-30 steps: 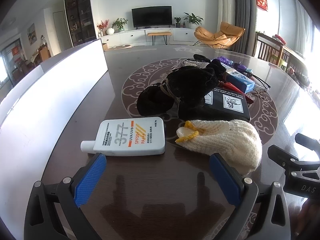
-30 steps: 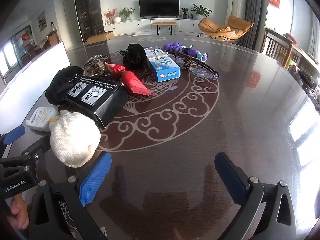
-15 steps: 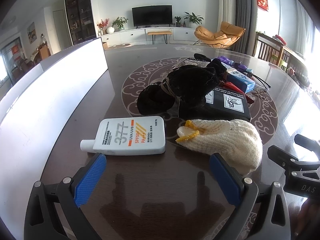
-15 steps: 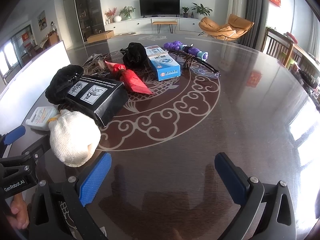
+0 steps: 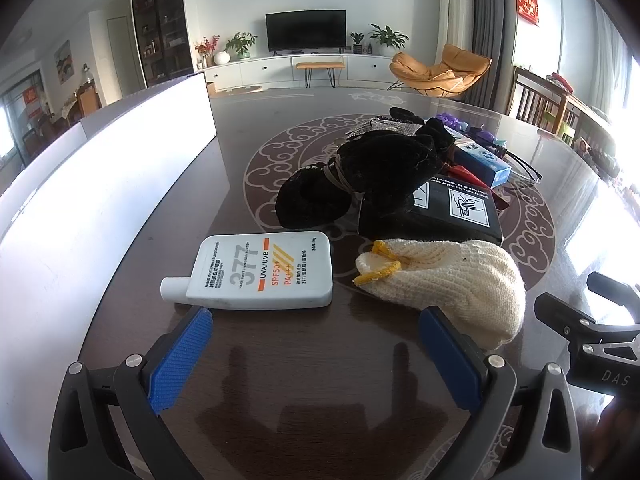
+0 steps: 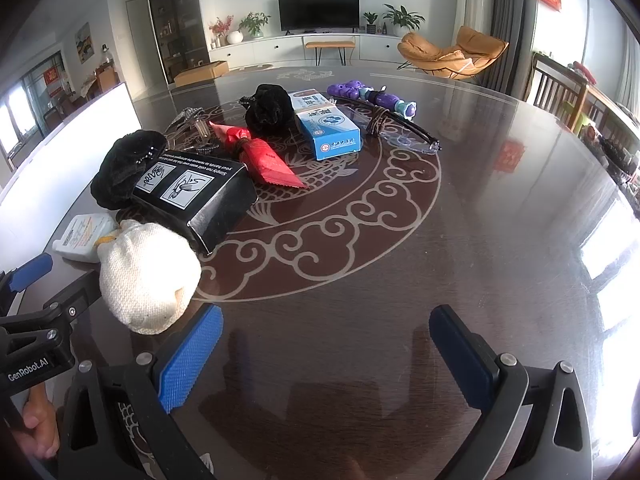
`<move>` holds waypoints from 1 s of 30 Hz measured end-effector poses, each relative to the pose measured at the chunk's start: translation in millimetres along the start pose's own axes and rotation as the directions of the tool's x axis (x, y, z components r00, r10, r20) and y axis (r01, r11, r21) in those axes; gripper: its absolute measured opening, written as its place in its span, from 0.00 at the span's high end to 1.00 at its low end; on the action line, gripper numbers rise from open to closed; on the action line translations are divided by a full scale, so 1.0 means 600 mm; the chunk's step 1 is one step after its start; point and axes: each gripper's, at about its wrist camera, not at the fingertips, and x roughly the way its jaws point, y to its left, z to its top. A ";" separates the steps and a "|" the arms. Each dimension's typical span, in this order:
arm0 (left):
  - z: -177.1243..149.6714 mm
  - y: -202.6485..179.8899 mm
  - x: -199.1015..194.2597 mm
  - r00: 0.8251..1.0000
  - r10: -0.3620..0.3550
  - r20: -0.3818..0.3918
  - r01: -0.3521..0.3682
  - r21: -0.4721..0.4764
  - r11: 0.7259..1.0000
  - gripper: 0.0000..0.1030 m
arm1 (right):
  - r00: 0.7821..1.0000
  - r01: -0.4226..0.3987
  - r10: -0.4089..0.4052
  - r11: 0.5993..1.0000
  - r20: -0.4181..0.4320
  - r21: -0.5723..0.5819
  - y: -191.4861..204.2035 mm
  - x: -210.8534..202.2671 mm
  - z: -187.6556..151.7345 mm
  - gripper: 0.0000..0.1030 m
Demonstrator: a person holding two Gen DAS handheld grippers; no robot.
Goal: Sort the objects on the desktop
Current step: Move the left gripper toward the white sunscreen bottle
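My left gripper is open and empty, just short of a white sunscreen bottle lying flat and a cream knitted pouch. Behind them lie a black cloth bundle and a black box. My right gripper is open and empty over bare table. In its view the pouch lies at left with the black box, a red packet, a blue box, a purple toy and glasses beyond.
A white board stands along the table's left side. The dark round table stretches to the right. The left gripper's body shows at the right wrist view's left edge. A second black cloth and metal clips lie at the back.
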 end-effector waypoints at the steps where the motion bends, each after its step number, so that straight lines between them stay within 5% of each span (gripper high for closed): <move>1: 0.000 0.000 0.000 1.000 0.000 0.000 0.000 0.000 1.000 0.00 | 1.000 -0.001 0.001 1.000 0.001 0.000 -0.001 0.000 0.000 0.00; 30: 0.001 -0.004 -0.002 1.000 0.000 -0.006 0.000 0.007 1.000 0.00 | 1.000 -0.002 0.002 1.000 -0.010 0.008 -0.004 0.009 0.000 0.00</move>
